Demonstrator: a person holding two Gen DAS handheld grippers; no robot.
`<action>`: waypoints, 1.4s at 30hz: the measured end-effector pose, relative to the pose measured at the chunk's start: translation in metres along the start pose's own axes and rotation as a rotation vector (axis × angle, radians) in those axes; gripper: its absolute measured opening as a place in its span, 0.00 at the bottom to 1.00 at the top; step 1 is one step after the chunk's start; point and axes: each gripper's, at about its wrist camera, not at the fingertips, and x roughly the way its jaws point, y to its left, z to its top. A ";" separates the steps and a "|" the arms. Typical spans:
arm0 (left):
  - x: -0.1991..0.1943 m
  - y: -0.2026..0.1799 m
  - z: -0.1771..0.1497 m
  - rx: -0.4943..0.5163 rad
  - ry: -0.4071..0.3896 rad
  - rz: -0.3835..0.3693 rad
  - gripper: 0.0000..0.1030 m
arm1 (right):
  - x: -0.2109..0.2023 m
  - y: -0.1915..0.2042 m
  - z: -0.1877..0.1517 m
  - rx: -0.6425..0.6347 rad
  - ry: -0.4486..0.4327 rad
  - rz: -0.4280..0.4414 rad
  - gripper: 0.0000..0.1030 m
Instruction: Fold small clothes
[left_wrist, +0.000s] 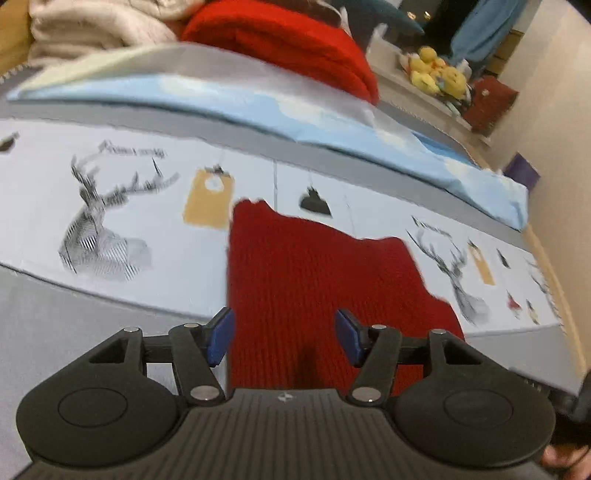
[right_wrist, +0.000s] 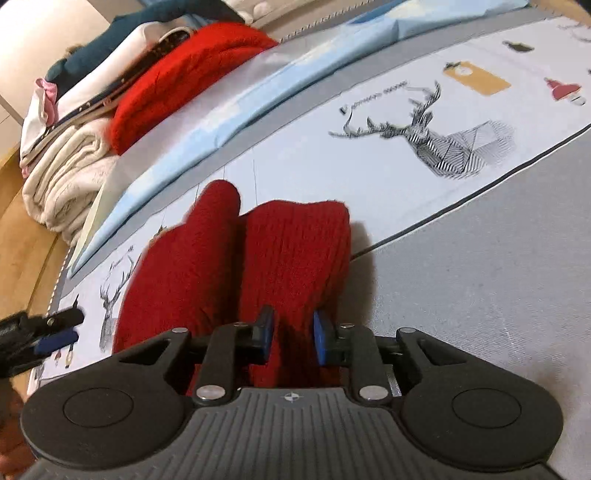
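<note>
Your left gripper (left_wrist: 284, 338) stands wide, blue pads (left_wrist: 220, 338) well apart w/ nothing pinched. The dark red knit garment (left_wrist: 314, 288) lies flat on the bed cover (left_wrist: 177, 266) just beyond and below the jaws, seen through the gap; can't tell if the pads touch it. From this view the knit runs from near centre out to the far right, w/ a stepped far edge.

Your right gripper (right_wrist: 293, 338) stands narrow, pads (right_wrist: 320, 341) close together w/ red knit showing in the gap between them. Looks like a fold of the knit garment (right_wrist: 258, 266) sits between the pads, but can't tell for sure that they press on it. In the right wrist view the garment bunches into two rounded lobes pointing to the far side, w/ a crease between them.

The left gripper's tip (right_wrist: 55, 332) shows at the left edge of the right wrist view, near the garment's left side, apart from it.

The cover is pale w/ deer-head prints (right_wrist: 439, 136), tan tags (left_wrist: 208, 197) and grey borders. Beyond the garment, far side: a light blue folded sheet (left_wrist: 258, 107) runs across. Behind that, a stack w/ a bright red fuzzy knit (right_wrist: 177, 77), cream blanket (right_wrist: 62, 177) and a teal item (right_wrist: 122, 33). Far right in the left wrist view: yellow plush toys (left_wrist: 439, 74) on a ledge, blurred.

Part of your hand (left_wrist: 565, 458) shows at the near right corner of the left wrist view.
</note>
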 end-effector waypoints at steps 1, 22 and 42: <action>-0.002 -0.001 -0.003 0.018 0.012 -0.006 0.62 | -0.005 0.002 -0.001 -0.001 -0.014 0.010 0.37; -0.001 -0.030 -0.038 0.157 0.075 0.015 0.62 | -0.006 0.036 -0.030 -0.201 0.106 0.038 0.20; -0.010 -0.050 -0.066 0.360 0.025 0.230 0.76 | -0.021 0.041 -0.039 -0.292 0.128 -0.193 0.47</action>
